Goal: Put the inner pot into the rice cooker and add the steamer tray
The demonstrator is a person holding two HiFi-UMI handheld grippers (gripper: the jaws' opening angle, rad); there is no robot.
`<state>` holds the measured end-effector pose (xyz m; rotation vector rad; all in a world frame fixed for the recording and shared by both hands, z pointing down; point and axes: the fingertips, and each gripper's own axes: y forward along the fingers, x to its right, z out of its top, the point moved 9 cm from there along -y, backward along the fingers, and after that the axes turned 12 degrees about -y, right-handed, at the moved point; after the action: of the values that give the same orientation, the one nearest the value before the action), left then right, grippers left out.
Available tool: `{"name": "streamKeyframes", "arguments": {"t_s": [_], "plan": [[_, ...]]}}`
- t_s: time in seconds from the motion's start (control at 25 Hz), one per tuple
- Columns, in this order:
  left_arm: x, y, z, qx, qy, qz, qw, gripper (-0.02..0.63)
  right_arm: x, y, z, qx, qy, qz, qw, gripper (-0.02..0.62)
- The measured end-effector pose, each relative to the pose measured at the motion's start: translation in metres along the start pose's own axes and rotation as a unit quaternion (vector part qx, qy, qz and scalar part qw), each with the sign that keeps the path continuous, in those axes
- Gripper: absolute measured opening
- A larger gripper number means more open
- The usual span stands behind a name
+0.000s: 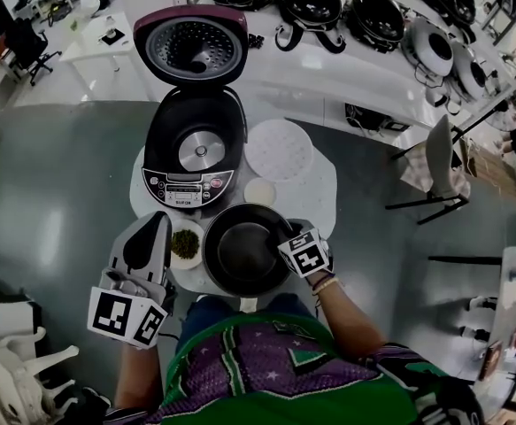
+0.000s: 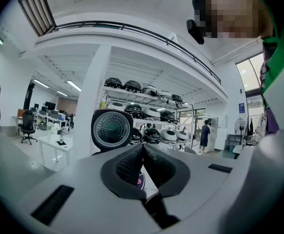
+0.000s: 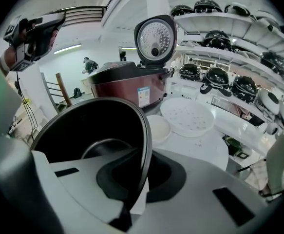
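Inner pot [image 1: 240, 253] rim clamped by right gripper [image 3: 142, 162], left gripper [image 2: 142, 149] seemingly closed, cooker [image 1: 187, 189] open

The black inner pot [image 1: 240, 253] sits upright, rim in your right gripper [image 1: 281, 234]; open rice cooker [image 1: 192, 149] beyond, white steamer tray [image 1: 278, 149] ahead-right.

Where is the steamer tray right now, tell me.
In the head view the steamer tray lies flat right of the open rice cooker, just beyond the small white dish.
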<state>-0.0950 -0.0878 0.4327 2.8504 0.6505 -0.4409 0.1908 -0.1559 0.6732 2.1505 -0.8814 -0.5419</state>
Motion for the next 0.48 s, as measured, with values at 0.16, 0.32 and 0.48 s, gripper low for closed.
{"name": "streamKeyframes", "arguments": {"t_s": [0.16, 0.32, 0.48], "plan": [[0.002, -0.004, -0.001, -0.004, -0.003, -0.002, 1.0, 0.021, 0.002, -0.002, -0.002, 0.001, 0.024, 0.001, 1.0, 0.006], [0.002, -0.011, 0.001, -0.002, -0.003, 0.004, 1.0, 0.021, 0.001, -0.002, -0.003, 0.007, 0.034, 0.004, 0.999, 0.006], [0.002, -0.017, 0.007, 0.005, -0.005, 0.01, 0.9999, 0.021, 0.005, -0.005, -0.001, 0.019, 0.042, 0.006, 0.999, 0.008]]}}
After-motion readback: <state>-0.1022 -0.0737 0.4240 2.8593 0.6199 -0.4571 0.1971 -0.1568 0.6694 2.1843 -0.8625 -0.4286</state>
